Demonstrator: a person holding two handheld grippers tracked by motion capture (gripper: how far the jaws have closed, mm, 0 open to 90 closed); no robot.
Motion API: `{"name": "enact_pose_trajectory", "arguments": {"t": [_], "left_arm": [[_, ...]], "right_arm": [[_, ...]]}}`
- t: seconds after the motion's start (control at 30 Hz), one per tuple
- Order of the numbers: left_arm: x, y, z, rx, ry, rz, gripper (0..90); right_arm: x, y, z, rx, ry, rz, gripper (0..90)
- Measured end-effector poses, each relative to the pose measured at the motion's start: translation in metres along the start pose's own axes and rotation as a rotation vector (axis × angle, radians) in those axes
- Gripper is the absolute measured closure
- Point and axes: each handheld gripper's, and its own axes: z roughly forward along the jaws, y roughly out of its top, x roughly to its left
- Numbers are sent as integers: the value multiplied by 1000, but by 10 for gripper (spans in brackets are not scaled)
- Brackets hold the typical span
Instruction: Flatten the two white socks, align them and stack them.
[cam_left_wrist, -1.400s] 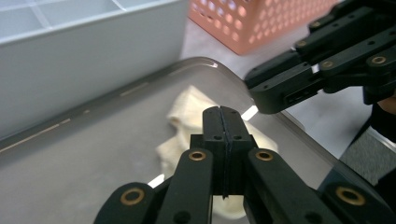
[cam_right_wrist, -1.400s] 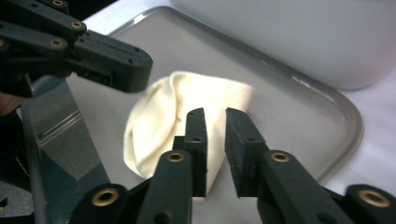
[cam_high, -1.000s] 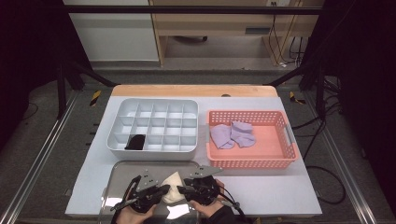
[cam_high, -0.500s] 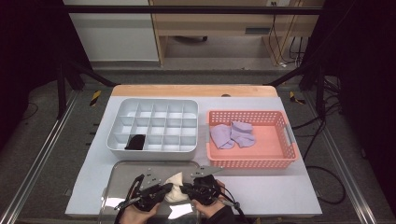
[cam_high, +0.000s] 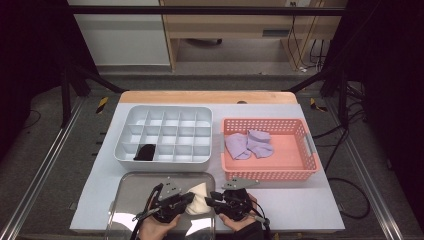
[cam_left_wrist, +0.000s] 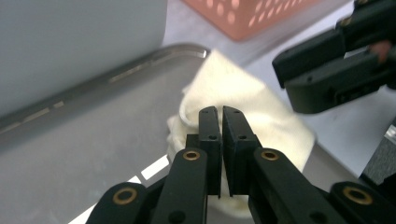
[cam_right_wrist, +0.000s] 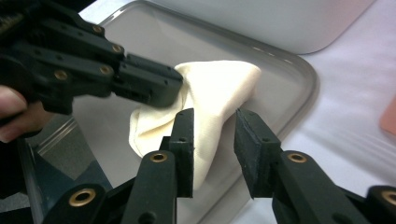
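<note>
The right gripper (cam_right_wrist: 212, 140) jaws have just been opening around the cream cloth (cam_right_wrist: 219, 88); left gripper (cam_left_wrist: 220, 140) pinches it on the tray (cam_high: 135, 187), probably folding

Left gripper (cam_left_wrist: 221, 116) jaws nearly closed, pinching a fold of the cream cloth (cam_left_wrist: 243, 98), which lies on the metal tray (cam_left_wrist: 93, 140) at its corner nearest the orange basket (cam_left_wrist: 247, 18); right gripper (cam_left_wrist: 327, 79) just beside the cloth.

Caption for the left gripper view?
Left claw pinching a cream cloth over a metal tray.
</note>
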Motion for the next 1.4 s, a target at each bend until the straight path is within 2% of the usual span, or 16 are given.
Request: {"name": "enact_pose_trajectory", "arguments": {"t": [0.1, 0.2, 0.37, 0.47, 0.5, 0.63, 0.77, 0.9, 0.97, 1.03, 1.17, 1.27, 1.4], "left_arm": [[-5, 6, 4, -8, 8, 21, 864], [-7, 4, 16, 21, 28, 43, 881], [-6, -3, 21, 41, 24, 27, 893], [-5, -5, 22, 42, 20, 18, 892], [-4, -6, 22, 40, 17, 17, 892], [-2, -7, 19, 29, 12, 1, 892], [0, -8, 16, 22, 10, -16, 892], [1, -10, 17, 20, 8, -30, 892], [-1, -11, 18, 15, 16, -28, 892], [0, -11, 18, 8, -1, -47, 892], [7, -12, 11, -13, -59, -113, 877], [7, -15, 4, -15, -67, -115, 876], [3, -18, 10, -6, -56, -104, 893]], "right_arm": [[0, -1, -3, -5, -4, -4, 678], [-1, -4, -2, 2, -12, 0, 678], [-3, -7, 9, 23, -8, 9, 697], [-3, -9, 19, 42, -1, 19, 767], [-3, -9, 20, 41, 8, 24, 812], [-4, -6, 17, 26, 23, 49, 840], [1, -2, 11, -25, 26, 20, 845], [5, 0, 9, -40, 41, 1, 850], [11, 4, 10, -43, 48, -29, 853], [13, 5, 12, -41, 57, -45, 853], [14, 4, 12, -32, 63, -43, 853], [13, 3, 12, -31, 53, -41, 852], [15, 4, 12, -32, 58, -47, 853]]}}
